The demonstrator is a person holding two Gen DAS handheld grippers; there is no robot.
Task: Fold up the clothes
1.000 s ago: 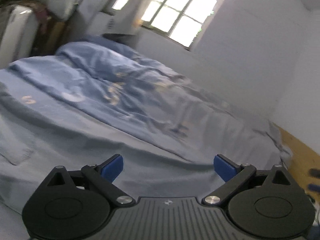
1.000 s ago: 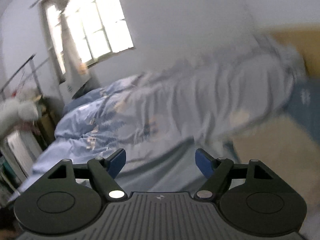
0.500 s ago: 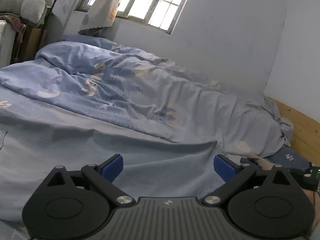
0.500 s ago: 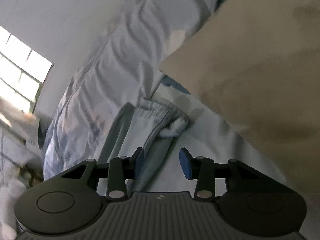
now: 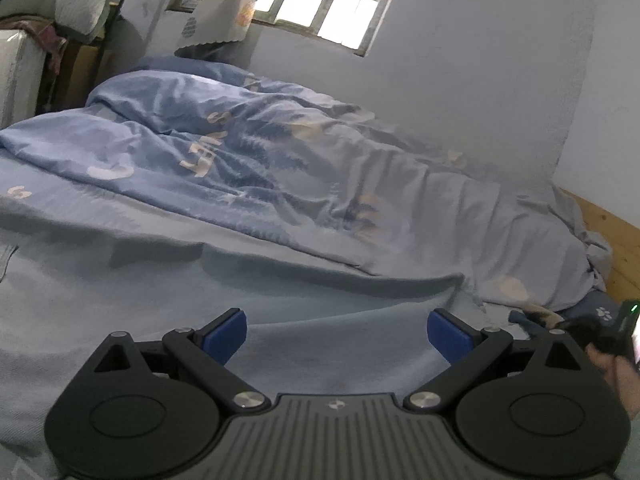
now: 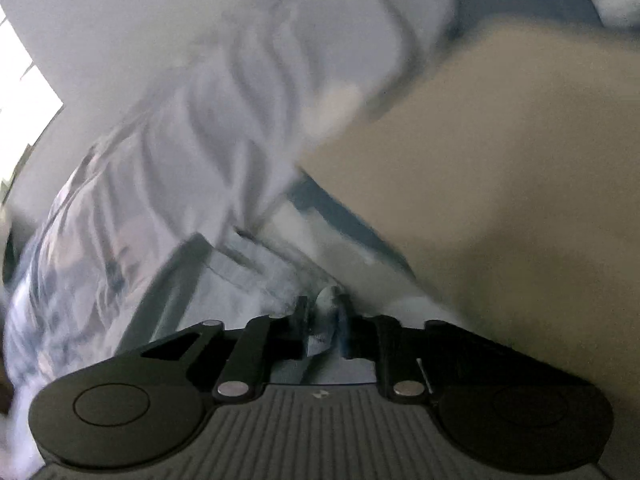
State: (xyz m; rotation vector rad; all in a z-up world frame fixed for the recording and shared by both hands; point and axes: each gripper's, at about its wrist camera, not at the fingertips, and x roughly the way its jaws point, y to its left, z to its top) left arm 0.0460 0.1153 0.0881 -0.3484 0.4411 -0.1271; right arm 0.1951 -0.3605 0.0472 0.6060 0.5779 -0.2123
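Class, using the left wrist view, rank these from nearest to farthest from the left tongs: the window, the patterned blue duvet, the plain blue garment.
1. Plain blue garment, directly under the left tongs.
2. Patterned blue duvet, bunched mid-bed beyond it.
3. Window, high on the far wall.

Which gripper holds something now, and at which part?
The right gripper pinches the light grey-blue garment at its ribbed end; the left gripper is open, holding nothing.

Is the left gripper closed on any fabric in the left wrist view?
No: the left gripper has its blue pads spread wide apart above the grey-blue garment, with nothing pinched between them.
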